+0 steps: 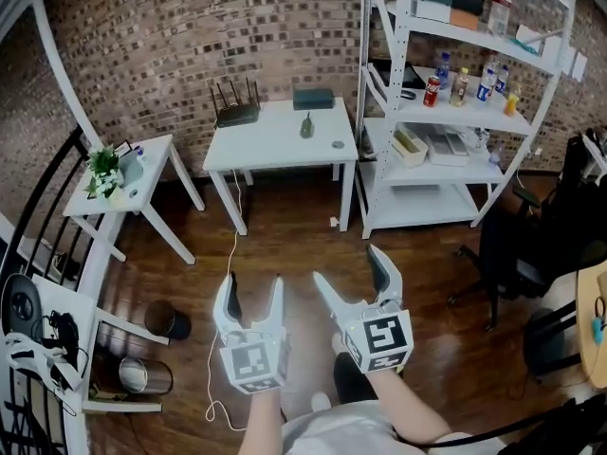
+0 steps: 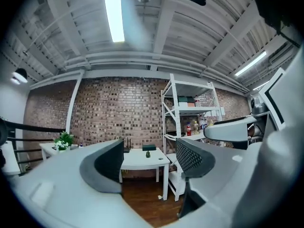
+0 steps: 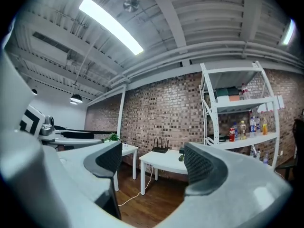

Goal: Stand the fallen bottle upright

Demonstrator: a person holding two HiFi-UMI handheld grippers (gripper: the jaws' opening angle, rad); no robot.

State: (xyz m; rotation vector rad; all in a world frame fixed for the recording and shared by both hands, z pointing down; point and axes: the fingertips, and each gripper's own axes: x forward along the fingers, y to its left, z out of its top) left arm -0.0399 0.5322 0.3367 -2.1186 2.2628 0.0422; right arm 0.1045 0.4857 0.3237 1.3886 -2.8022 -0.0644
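Note:
A small dark green bottle [image 1: 306, 126] rests on the white table [image 1: 270, 145] against the brick wall, far ahead of both grippers. From here I cannot tell whether it stands or lies. The left gripper view shows that bottle [image 2: 147, 154] between the jaws in the distance, and in the right gripper view the bottle [image 3: 181, 157] sits just left of the right jaw. My left gripper [image 1: 253, 287] and right gripper [image 1: 351, 271] are held level over the wooden floor, side by side. Both are open with nothing between their fingers.
A router [image 1: 235, 112], a dark box [image 1: 313, 98] and a small disc [image 1: 338, 144] share the table. A white shelf unit [image 1: 379, 112] with several bottles stands on the right, beside a black chair [image 1: 522, 245]. A plant table [image 1: 142, 188], two bins [image 1: 166, 320] and a floor cable [image 1: 228, 273] lie to the left.

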